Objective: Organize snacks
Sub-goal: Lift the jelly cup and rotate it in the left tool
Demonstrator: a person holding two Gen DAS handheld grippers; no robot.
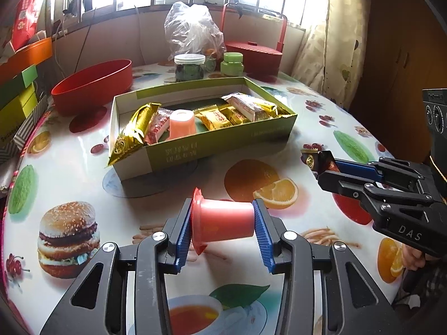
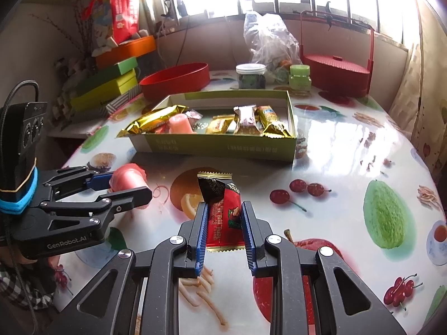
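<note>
My left gripper (image 1: 223, 220) is shut on a pink jelly cup (image 1: 223, 220), held sideways above the table in front of the green snack box (image 1: 218, 142). The box holds gold wrapped bars (image 1: 137, 128), yellow packets (image 1: 215, 118) and another pink jelly cup (image 1: 181, 125). My right gripper (image 2: 225, 223) is shut on a red and black snack packet (image 2: 222, 212), held above the table to the right of the left gripper (image 2: 131, 189). The right gripper and its packet (image 1: 318, 159) also show in the left wrist view. The box (image 2: 223, 145) lies ahead in the right wrist view.
A red bowl (image 1: 92, 86), two jars (image 1: 190, 67), a clear plastic bag (image 1: 192, 28) and a red basket (image 1: 254, 53) stand behind the box. Stacked green and orange boxes (image 2: 111, 83) sit at the far left. The table (image 2: 349, 153) has a glossy fruit-print cover.
</note>
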